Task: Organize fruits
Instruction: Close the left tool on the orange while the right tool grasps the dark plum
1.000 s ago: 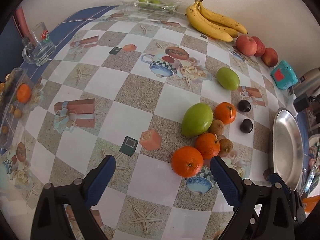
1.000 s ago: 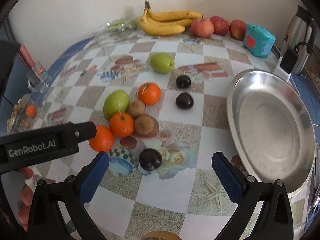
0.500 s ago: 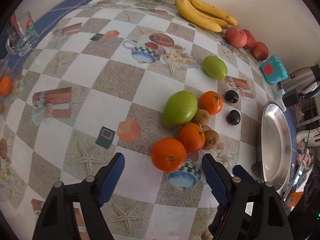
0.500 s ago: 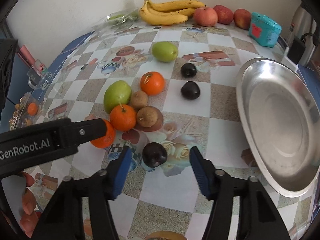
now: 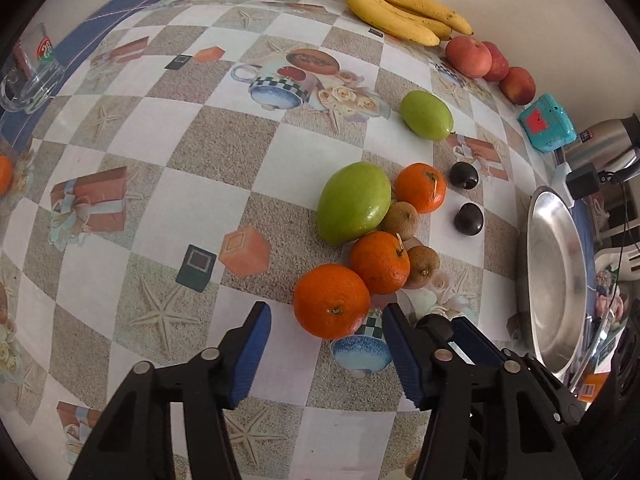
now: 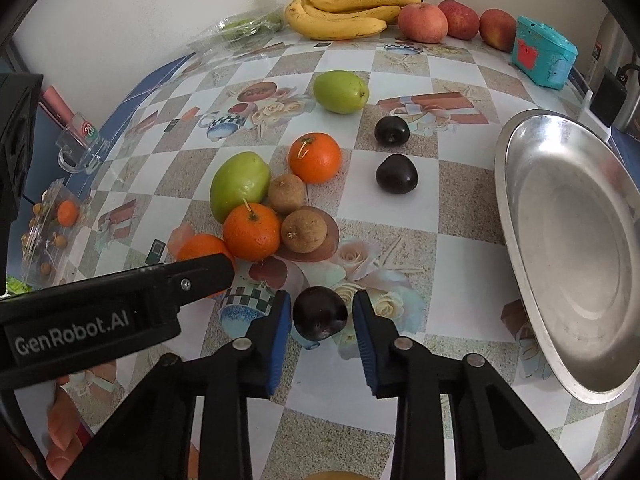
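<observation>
Fruit lies clustered mid-table: a near orange (image 5: 331, 301), a second orange (image 5: 380, 262), a third orange (image 5: 421, 187), a big green mango (image 5: 353, 201), two brown kiwi-like fruits (image 5: 423, 265), two dark plums (image 5: 468, 219). My left gripper (image 5: 325, 340) is open, its fingers on either side of the near orange. My right gripper (image 6: 320, 322) has its jaws close on both sides of a dark plum (image 6: 319, 313) on the table, with small gaps showing. A steel plate (image 6: 568, 240) lies at the right.
Bananas (image 6: 344, 12), three apples (image 6: 423, 23) and a teal box (image 6: 544, 53) line the back wall. A second green mango (image 6: 340, 92) lies apart. A glass mug (image 5: 30, 76) and a clear plastic box (image 6: 44, 236) are at the left; a kettle (image 5: 600, 148) is at the right.
Both grippers moved forward and down and narrowed. The left one now brackets the near orange; the right one's jaws closed in around the near plum.
</observation>
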{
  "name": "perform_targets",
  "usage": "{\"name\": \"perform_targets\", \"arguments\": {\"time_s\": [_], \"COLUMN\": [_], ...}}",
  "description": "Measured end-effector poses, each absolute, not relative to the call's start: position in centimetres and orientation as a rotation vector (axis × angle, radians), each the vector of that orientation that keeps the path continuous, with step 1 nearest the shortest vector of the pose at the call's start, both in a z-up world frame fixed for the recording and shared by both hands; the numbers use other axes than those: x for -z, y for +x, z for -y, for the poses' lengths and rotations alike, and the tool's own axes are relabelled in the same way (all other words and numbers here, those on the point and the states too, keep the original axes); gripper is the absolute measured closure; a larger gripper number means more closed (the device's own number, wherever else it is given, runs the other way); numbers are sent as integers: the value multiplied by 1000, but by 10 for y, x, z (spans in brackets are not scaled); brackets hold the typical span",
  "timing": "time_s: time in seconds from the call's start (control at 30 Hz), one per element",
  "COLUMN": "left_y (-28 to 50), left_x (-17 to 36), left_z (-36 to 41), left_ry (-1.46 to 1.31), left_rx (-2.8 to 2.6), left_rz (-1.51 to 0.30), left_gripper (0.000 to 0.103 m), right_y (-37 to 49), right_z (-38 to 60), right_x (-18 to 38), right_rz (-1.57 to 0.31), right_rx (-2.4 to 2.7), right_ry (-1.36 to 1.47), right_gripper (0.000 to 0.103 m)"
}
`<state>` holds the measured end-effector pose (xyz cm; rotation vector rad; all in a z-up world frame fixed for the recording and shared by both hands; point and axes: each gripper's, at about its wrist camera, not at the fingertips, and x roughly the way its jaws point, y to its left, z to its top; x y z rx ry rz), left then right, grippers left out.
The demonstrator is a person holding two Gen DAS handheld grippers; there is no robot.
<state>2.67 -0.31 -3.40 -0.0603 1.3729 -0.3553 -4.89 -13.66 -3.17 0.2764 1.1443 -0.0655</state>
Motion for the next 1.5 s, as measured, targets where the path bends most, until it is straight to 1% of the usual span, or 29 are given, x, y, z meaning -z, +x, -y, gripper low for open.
{"name": "perform_targets", "arguments": {"time_s": [0.03, 0.13, 0.3, 0.33, 0.7, 1.1, 1.43, 1.47, 1.5], "left_y": [27, 26, 26, 26, 25, 27, 26, 26, 26], "left_x": [34, 35, 35, 35, 28, 3, -5, -9, -12], "left_z": [3, 3, 1, 2, -6, -12, -10, -9, -7], "left_ry": [-58, -69, -80, -83, -107, -150, -150, -151, -150], "left_rx": [356, 368, 369, 370, 362, 374, 383, 391, 401], "left_rz": [-1375, -1381, -1386, -1384, -1386, -1306, -1284, -1273, -1261], "left_gripper": [47, 51, 61, 61, 63, 64, 64, 65, 71], "right_y": [-49, -50, -50, -50, -50, -53, -54, -54, -55], "right_z": [137, 137, 137, 137, 137, 144, 149, 152, 156], "right_x": [32, 31, 31, 31, 28, 7, 8, 6, 4], "right_rz": [-1144, -1140, -1139, -1139, -1131, -1058, -1058, -1052, -1044], "right_rx": [66, 66, 64, 64, 56, 47, 65, 72, 87], "right_ry": [277, 280, 280, 281, 289, 360, 374, 379, 383], "right_gripper": [71, 74, 74, 74, 75, 75, 75, 75, 75]}}
